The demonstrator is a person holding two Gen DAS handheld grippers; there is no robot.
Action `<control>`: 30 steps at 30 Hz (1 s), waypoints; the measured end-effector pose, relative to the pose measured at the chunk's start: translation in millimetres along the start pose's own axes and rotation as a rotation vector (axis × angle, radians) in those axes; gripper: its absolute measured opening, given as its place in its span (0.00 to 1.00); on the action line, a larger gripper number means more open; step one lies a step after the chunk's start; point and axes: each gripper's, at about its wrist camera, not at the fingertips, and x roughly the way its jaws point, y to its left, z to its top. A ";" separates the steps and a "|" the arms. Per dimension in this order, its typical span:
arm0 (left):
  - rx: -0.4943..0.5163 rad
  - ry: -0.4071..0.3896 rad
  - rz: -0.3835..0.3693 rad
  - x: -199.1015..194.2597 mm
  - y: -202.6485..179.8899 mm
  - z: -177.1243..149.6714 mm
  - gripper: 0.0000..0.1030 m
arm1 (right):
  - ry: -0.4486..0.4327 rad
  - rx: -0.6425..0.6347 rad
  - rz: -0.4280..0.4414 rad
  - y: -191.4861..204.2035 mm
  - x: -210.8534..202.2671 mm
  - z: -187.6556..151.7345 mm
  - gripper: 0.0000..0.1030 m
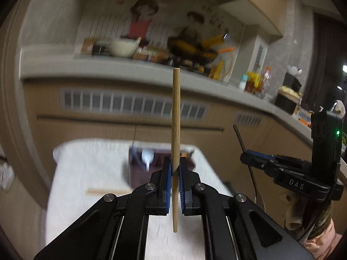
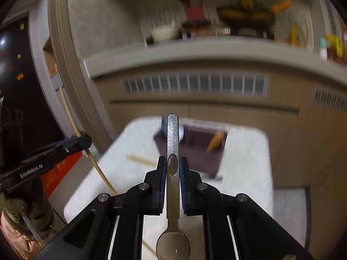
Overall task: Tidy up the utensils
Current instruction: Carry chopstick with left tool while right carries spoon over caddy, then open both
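Note:
My left gripper [image 1: 175,169] is shut on a wooden chopstick [image 1: 175,117] and holds it upright above the white cloth. My right gripper [image 2: 172,166] is shut on a metal spoon [image 2: 172,143], handle forward, bowl back toward the camera. Ahead on the cloth lies a dark purple tray [image 2: 201,151] with a white-and-blue spoon [image 1: 147,157] and an orange utensil [image 2: 214,144] in it. A second chopstick [image 1: 108,191] lies flat on the cloth left of the tray; it also shows in the right wrist view [image 2: 142,160]. Each gripper shows in the other's view: the right [image 1: 256,159], the left [image 2: 76,143].
The white cloth [image 2: 245,164] covers a small table. Behind it stand beige cabinets with vent grilles [image 2: 195,84] and a grey counter [image 1: 108,69] holding a bowl, pans and bottles. A door frame [image 2: 63,49] rises at the left.

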 end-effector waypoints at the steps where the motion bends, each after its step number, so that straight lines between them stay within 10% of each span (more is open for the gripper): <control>1: 0.024 -0.034 0.007 -2.3 -4.9 16.2 0.06 | -0.039 -0.009 -0.003 1.4 -7.1 21.2 0.11; 12: 0.070 -0.136 0.023 27.0 -4.8 111.0 0.06 | -0.276 0.002 -0.010 -13.6 -5.8 121.2 0.11; 30: 0.050 0.007 0.013 178.5 48.3 69.6 0.06 | -0.117 0.137 0.003 -75.7 162.3 81.3 0.11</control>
